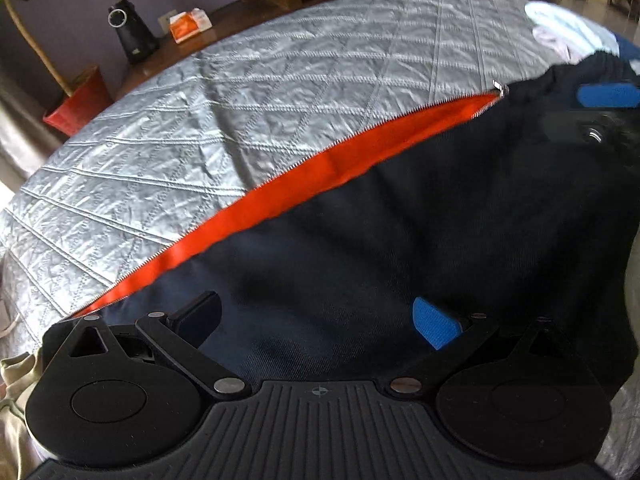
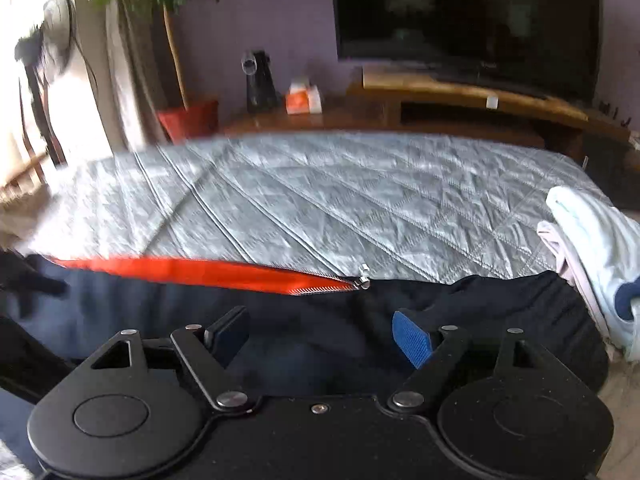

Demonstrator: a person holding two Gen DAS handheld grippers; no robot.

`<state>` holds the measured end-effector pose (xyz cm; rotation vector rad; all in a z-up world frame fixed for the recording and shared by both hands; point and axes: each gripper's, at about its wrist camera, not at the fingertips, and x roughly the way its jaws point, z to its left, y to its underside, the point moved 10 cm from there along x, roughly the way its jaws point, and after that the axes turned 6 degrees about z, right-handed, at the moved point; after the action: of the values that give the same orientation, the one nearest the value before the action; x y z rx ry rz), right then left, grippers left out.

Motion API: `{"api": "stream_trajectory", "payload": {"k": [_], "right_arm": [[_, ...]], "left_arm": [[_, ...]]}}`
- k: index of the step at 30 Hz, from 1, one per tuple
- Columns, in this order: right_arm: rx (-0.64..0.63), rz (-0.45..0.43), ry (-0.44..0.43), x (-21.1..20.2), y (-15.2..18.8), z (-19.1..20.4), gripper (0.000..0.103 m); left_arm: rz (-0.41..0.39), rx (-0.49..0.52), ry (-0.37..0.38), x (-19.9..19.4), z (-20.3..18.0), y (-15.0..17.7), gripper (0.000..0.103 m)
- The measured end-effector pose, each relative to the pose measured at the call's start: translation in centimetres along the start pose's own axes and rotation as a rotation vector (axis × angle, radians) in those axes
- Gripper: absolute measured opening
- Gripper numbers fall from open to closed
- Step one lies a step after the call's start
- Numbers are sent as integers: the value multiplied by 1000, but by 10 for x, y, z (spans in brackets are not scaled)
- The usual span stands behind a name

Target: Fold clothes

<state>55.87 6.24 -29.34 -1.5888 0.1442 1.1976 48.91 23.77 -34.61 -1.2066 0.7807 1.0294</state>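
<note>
Jacket (image 1: 400, 216) lying on bed (image 1: 240, 120).
Both hand-held grippers, left (image 1: 320, 320) and right (image 2: 320, 336), are hovering spread over it, pinching nothing.

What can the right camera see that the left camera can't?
Only the right camera shows the big dark TV and a fan by the window. Only the left camera shows the other gripper over the jacket. Both show the dark jacket with its orange lining and zipper, lying on the grey quilt, plus the red plant pot.
</note>
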Motion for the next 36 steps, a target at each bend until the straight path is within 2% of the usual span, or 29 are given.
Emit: {"api": "stream_trajectory", "payload": {"k": [1, 2, 3, 4, 7, 10, 12, 15, 17, 18, 21, 24, 25, 28, 31, 32, 33, 34, 35, 36], "right_arm": [[-12, 7, -8, -4, 4, 4, 75], [-47, 23, -10, -5, 11, 11, 54], [-84, 41, -12, -5, 19, 17, 19], [-89, 72, -11, -1, 27, 19, 7], [-35, 84, -17, 8, 38, 9, 6], [-10, 6, 0, -6, 26, 1, 7], [16, -31, 11, -14, 19, -8, 10], [-6, 47, 2, -3, 29, -6, 15], [-77, 129, 31, 10, 45, 1, 19], [-83, 115, 35, 11, 48, 2, 23], [-31, 107, 19, 9, 48, 1, 24], [-107, 67, 26, 0, 42, 12, 25], [-136, 82, 31, 2, 44, 15, 25], [-194, 96, 42, 11, 51, 10, 28], [-195, 66, 236, 12, 38, -36, 29], [-154, 57, 292, 11, 35, -60, 28], [-106, 59, 306, 10, 33, -79, 17], [-57, 63, 315, 8, 31, -96, 18], [-69, 38, 334, 3, 26, -95, 15], [-87, 10, 354, -4, 21, -91, 18]], "left_arm": [[-3, -5, 0, 0, 0, 0, 103], [-3, -9, 0, 0, 0, 0, 103], [-3, -14, -1, 0, 1, -1, 103], [-5, -20, -2, 0, 2, -1, 103], [-11, -41, -15, 1, 8, -4, 103], [-17, -99, -58, 3, 23, -7, 103], [-15, -157, -54, 3, 33, -10, 103], [-33, -192, -15, -4, 34, -15, 103], [-38, -149, -15, -4, 26, -14, 103], [-34, -126, -25, -2, 22, -12, 103], [-23, -101, -39, 4, 18, -9, 103], [-3, -154, 0, 8, 24, -10, 103], [-3, -165, 7, 9, 25, -10, 103], [-23, -146, -14, 9, 25, -12, 103], [-40, -128, -40, 6, 24, -12, 103], [-43, -129, -40, 6, 24, -12, 103], [-45, -132, -40, 7, 24, -12, 103], [-47, -136, -41, 7, 24, -13, 103], [-48, -141, -41, 8, 24, -13, 103], [-49, -143, -43, 8, 25, -13, 103]]}}
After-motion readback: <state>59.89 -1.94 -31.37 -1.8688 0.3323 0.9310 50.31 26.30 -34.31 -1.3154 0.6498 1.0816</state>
